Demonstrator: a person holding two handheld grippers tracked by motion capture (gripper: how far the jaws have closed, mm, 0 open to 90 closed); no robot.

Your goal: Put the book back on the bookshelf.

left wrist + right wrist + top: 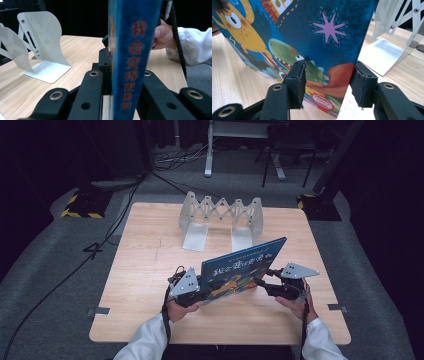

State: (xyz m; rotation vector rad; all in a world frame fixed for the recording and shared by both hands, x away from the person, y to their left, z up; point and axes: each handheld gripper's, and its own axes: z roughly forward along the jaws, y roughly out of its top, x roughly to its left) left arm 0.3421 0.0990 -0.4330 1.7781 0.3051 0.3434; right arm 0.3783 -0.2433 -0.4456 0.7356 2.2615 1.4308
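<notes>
- A blue picture book (243, 269) stands on its lower edge on the near half of the wooden table (145, 270), tilted so its right end rises toward the far side.
- The left gripper (200, 290) is closed on the book's left end; in the left gripper view its two black jaws press on either side of the spine (132, 65), which carries red characters.
- The right gripper (262, 282) is at the book's right end. In the right gripper view its jaws stand apart, one in front of the cover (312, 45) and one past the book's edge, with a gap at the pads, so it is open and not clamping.
- A person's hands hold both grippers from the near edge, white sleeves (145, 342) showing.
- A white folding book rack (221, 217) stands at the far side of the table, well apart from the book, slightly left of the book's raised end.
</notes>
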